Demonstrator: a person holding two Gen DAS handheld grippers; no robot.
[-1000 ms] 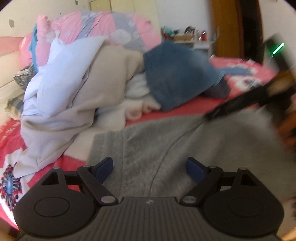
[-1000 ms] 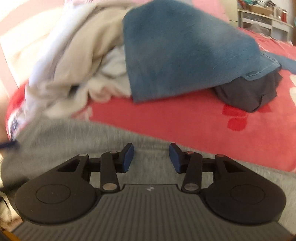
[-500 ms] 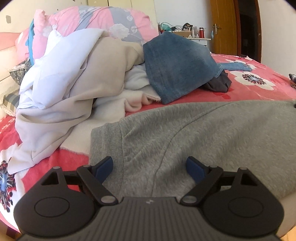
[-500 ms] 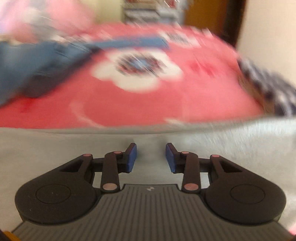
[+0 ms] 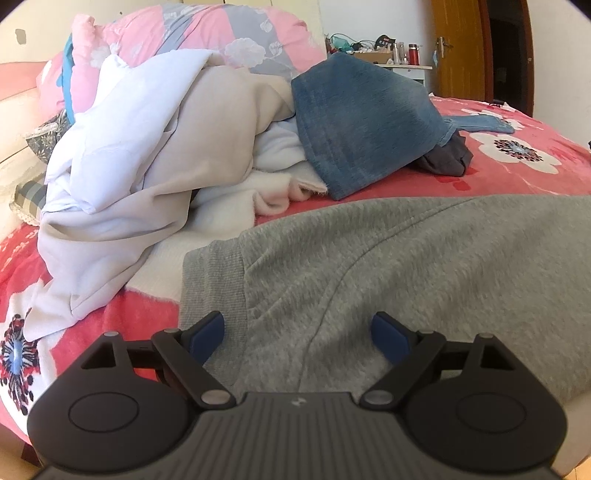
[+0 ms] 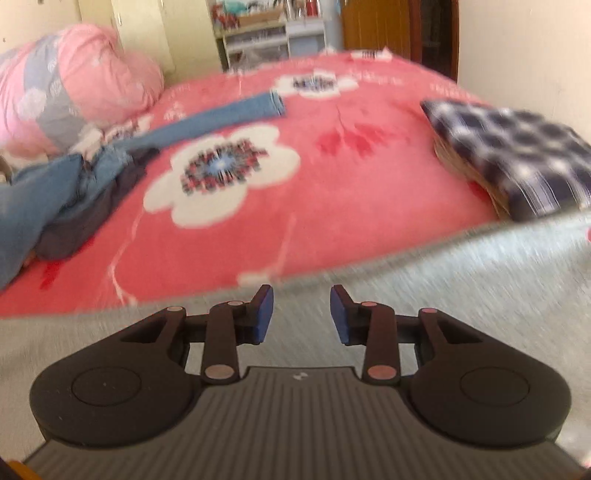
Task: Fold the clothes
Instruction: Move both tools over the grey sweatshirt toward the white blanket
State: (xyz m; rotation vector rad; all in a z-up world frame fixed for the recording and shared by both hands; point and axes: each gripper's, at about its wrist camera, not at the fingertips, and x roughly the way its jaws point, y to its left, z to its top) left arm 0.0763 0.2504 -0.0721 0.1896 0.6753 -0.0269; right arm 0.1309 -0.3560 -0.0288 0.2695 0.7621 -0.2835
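Observation:
A grey sweatshirt point(image 5: 406, 266) lies spread across the near side of the red flowered bed point(image 5: 517, 177). Its ribbed hem point(image 5: 214, 280) is at the left. My left gripper point(image 5: 299, 328) hovers just over that hem end, jaws wide open, with only flat fabric showing between the blue pads. In the blurred right wrist view, my right gripper point(image 6: 301, 310) is over the other stretch of the grey sweatshirt point(image 6: 480, 277), near its far edge. Its pads stand a narrow gap apart and grip nothing.
A heap of white and beige garments point(image 5: 147, 166) and blue denim point(image 5: 362, 129) sits behind the hem, against a pink quilt point(image 5: 221, 33). Jeans point(image 6: 207, 122) trail across the bed. A folded dark checked cloth point(image 6: 517, 155) lies at the right. Shelves and a door stand beyond.
The right gripper swept rightward along the sweatshirt, from facing the clothes heap to facing the checked cloth, and its jaws narrowed a little. The left gripper stayed put.

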